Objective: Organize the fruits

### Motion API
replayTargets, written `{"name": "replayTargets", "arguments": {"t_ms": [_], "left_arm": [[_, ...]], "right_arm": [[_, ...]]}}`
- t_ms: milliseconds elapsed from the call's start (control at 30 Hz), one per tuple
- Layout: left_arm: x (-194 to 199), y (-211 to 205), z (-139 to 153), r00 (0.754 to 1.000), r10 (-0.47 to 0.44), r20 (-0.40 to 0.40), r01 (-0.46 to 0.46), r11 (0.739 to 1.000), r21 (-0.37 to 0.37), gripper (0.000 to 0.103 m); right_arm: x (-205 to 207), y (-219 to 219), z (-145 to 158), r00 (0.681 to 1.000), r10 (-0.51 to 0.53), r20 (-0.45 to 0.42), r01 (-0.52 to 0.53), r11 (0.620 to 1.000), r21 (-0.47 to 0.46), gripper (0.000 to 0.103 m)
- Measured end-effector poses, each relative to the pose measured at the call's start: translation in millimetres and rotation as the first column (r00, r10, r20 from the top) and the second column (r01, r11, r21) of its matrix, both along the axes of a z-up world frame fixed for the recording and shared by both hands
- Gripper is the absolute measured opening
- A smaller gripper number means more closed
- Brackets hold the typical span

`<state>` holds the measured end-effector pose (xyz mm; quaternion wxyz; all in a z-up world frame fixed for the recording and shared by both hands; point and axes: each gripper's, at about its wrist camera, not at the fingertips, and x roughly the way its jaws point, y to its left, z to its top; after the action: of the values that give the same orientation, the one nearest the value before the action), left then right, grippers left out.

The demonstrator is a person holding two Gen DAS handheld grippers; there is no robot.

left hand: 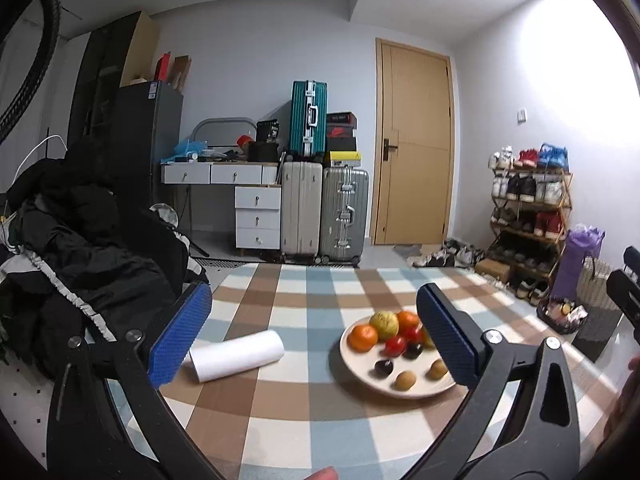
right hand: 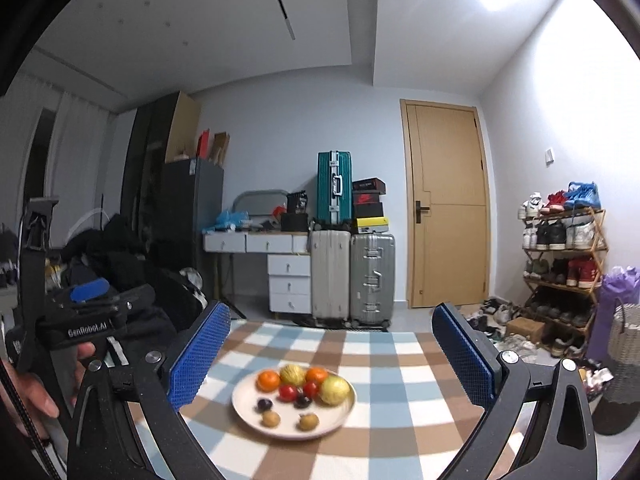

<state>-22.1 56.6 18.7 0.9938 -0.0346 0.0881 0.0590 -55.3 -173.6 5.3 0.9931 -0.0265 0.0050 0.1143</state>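
Note:
A cream plate (left hand: 356, 364) (right hand: 244, 412) sits on the checked tablecloth, holding several fruits: two oranges (left hand: 362, 337) (right hand: 268, 381), yellow-green round fruits (left hand: 384, 324) (right hand: 334, 390), small red tomatoes (left hand: 396, 345) (right hand: 288, 392), dark plums (left hand: 383, 368) (right hand: 264, 404) and small brown fruits (left hand: 405, 381) (right hand: 308, 421). My left gripper (left hand: 312, 332) is open and empty above the table, with the plate beside its right finger. My right gripper (right hand: 332, 356) is open and empty, hovering over the near side of the plate. In the right wrist view, a hand (right hand: 28, 396) holds the left gripper at the left edge.
A white paper roll (left hand: 238, 355) lies on the tablecloth (left hand: 304, 300) left of the plate. A pile of dark clothes (left hand: 80, 240) borders the table's left side. Beyond the table stand suitcases (left hand: 324, 208), a drawer desk (left hand: 224, 176), a wooden door (left hand: 414, 144) and a shoe rack (left hand: 528, 216).

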Motion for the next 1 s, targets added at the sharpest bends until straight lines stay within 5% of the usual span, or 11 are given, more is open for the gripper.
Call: {"name": "replayTargets", "arguments": {"t_ms": [600,1000], "left_arm": [[70,-1,-75,0.992,-0.011,-0.125,0.015,1.0,0.026,0.102],[86,-1,-86,0.982,-0.029,-0.187,0.032,0.999,0.016,0.102]], "right_arm": [[59,-1,-68,0.992,-0.022,-0.127,0.02,1.0,-0.021,0.103],[93,-2,-87,0.966,-0.013,-0.258,0.01,1.0,-0.012,0.103]]}}
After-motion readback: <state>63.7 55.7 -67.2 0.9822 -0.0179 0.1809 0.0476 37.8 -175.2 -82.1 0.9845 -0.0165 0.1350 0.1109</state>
